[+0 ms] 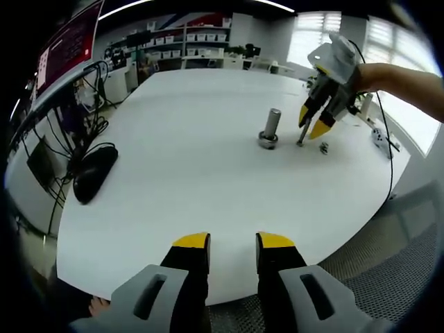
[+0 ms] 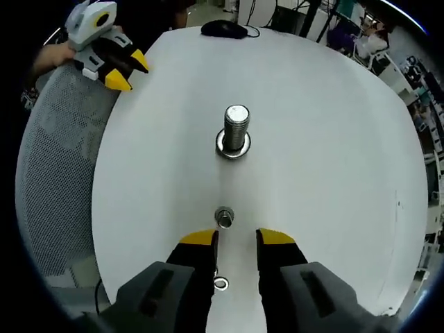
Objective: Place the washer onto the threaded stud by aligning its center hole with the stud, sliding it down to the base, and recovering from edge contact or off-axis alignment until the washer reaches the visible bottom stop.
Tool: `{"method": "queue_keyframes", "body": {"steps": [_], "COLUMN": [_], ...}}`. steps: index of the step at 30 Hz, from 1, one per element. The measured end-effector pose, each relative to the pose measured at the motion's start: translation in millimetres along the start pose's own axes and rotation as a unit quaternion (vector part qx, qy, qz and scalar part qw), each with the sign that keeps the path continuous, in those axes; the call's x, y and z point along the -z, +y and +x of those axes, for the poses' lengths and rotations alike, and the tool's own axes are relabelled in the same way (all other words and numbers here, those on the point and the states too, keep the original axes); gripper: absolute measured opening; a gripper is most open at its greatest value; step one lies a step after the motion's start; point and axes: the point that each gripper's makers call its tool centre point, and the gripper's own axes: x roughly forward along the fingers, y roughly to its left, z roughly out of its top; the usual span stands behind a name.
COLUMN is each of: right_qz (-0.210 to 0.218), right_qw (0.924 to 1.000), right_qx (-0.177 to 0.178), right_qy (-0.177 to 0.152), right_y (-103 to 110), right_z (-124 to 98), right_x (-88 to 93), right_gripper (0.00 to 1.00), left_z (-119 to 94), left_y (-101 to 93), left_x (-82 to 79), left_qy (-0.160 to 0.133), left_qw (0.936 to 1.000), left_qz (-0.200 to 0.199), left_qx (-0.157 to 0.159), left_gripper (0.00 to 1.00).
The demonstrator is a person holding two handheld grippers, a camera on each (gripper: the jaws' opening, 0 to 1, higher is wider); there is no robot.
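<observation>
A washer [image 2: 233,146] sits at the base of the upright threaded stud [image 2: 236,125] on the white table [image 2: 333,173], around its foot. A nut [image 2: 224,217] lies just ahead of the right gripper [image 2: 237,238], jaws apart and empty; a second washer [image 2: 220,283] lies between them (nearer the camera). The left gripper [image 1: 234,241] hangs at the table edge, jaws parted, holding nothing

A black computer mouse [image 1: 94,173] lies near the edge of the white round table [image 1: 187,180], its cables hanging beside it. A grey mesh chair [image 2: 59,173] stands against the table. Shelves with bins [image 1: 184,43] line the far wall.
</observation>
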Motion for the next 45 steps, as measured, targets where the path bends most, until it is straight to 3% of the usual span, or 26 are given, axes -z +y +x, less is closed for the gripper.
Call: {"method": "queue_keyframes", "body": {"steps": [13,25,35,45], "right_qz": [0.009,-0.005,-0.007,-0.057], "right_qw": [0.9998,0.9986,0.9979,0.9954], "right_qx": [-0.018,-0.039,-0.046,-0.040], "right_qy": [-0.004,0.035,0.045,0.067], "right_y": [12.2,24.4,26.1,20.4], "right_z": [-8.4,-2.5,3.5,6.8], "right_x": [29.1,62.6,69.5,71.1], "right_gripper": [0.23,0.23,0.22,0.19], "left_z": [-0.2,0.0,0.0,-0.1], "left_y": [-0.3,-0.7,-0.5,-0.1], "left_x": [0.1,1.2,1.7,1.3], "left_qy": [0.001,0.004,0.005,0.004], "left_qw": [1.0000,1.0000,1.0000,1.0000], "left_qz": [0.000,0.002,0.002,0.001], "left_qx": [0.000,0.001,0.000,-0.001], "left_gripper": [0.24,0.24,0.24,0.24]}}
